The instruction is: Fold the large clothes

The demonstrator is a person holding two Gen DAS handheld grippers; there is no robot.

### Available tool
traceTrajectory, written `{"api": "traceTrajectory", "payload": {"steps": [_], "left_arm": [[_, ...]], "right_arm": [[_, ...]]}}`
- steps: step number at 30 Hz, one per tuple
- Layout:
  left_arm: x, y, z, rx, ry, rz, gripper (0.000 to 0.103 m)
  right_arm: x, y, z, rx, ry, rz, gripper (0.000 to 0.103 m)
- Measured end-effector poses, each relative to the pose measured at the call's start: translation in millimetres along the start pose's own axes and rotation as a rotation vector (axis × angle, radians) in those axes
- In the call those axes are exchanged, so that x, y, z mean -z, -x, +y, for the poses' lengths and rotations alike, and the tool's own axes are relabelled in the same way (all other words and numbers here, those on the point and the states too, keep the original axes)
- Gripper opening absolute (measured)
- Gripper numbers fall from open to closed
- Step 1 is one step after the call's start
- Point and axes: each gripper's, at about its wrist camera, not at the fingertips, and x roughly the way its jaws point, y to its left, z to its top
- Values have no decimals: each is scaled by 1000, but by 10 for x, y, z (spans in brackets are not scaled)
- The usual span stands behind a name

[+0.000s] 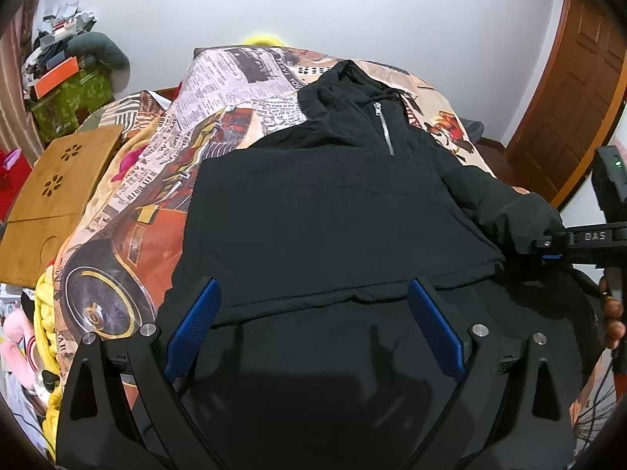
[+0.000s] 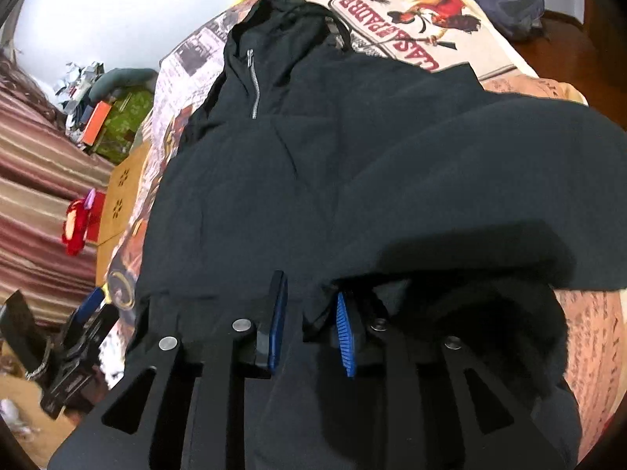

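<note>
A black hooded jacket [image 1: 333, 203] [image 2: 294, 156] with a short silver zipper [image 1: 386, 129] lies front up on a bed. My left gripper [image 1: 313, 321] hangs open over the jacket's lower part, its blue pads wide apart with nothing between them. The right sleeve [image 1: 521, 211] [image 2: 470, 180] is folded inward over the jacket's body. My right gripper [image 2: 311, 325] [image 1: 546, 241] sits at the sleeve's cuff. Its pads stand a little apart; the left pad's face is bare and cloth lies against the right pad.
The bed cover [image 1: 129, 243] has a newspaper and car print. A wooden lap tray [image 1: 58, 196] lies at the bed's left side, with piled clutter [image 1: 66, 58] behind it. A wooden door [image 1: 580, 98] is at the right. A hand [image 1: 613, 313] holds the right gripper.
</note>
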Motion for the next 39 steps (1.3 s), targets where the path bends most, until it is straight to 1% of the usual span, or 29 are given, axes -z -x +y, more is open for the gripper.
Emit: {"api": "traceTrajectory", "payload": {"steps": [4, 6, 8, 10, 12, 16, 19, 22, 24, 26, 28, 34, 36, 37, 39], "left_arm": [[-11, 1, -90, 1, -19, 1, 97], [-18, 0, -129, 6, -22, 2, 97], [-38, -7, -171, 8, -24, 3, 97], [-49, -7, -217, 14, -26, 4, 97], [-56, -1, -279, 20, -33, 4, 97], [-56, 21, -391, 22, -57, 0, 97], [-63, 11, -456, 16, -72, -1, 97], [-70, -15, -488, 16, -74, 4, 97], [-68, -39, -499, 12, -74, 8, 97], [-64, -72, -506, 6, -71, 15, 97], [-57, -106, -509, 6, -68, 27, 97], [-31, -134, -525, -6, -75, 35, 97], [-26, -138, -525, -10, -76, 33, 97], [-23, -143, -522, -10, -75, 33, 97], [-18, -161, -515, -10, -73, 35, 97]], "right_arm": [[120, 286, 40, 11, 60, -39, 23], [160, 432, 19, 7, 64, -72, 30], [182, 624, -45, 7, 51, -137, 38], [181, 770, -123, 37, 44, -198, 42], [158, 917, -301, 68, -2, -251, 44], [142, 1034, -785, 39, -175, -291, 44], [187, 1018, -1092, 43, -284, -290, 44], [279, 862, -1423, 10, -412, -245, 44], [320, 749, -1566, 1, -466, -206, 44], [335, 664, -1667, 11, -490, -181, 44], [332, 592, -1729, 12, -508, -179, 44], [189, 530, -1922, -20, -577, -213, 50], [151, 543, -1961, -17, -563, -221, 50], [121, 543, -1960, -6, -553, -231, 47], [89, 551, -1970, 5, -530, -249, 35]]}}
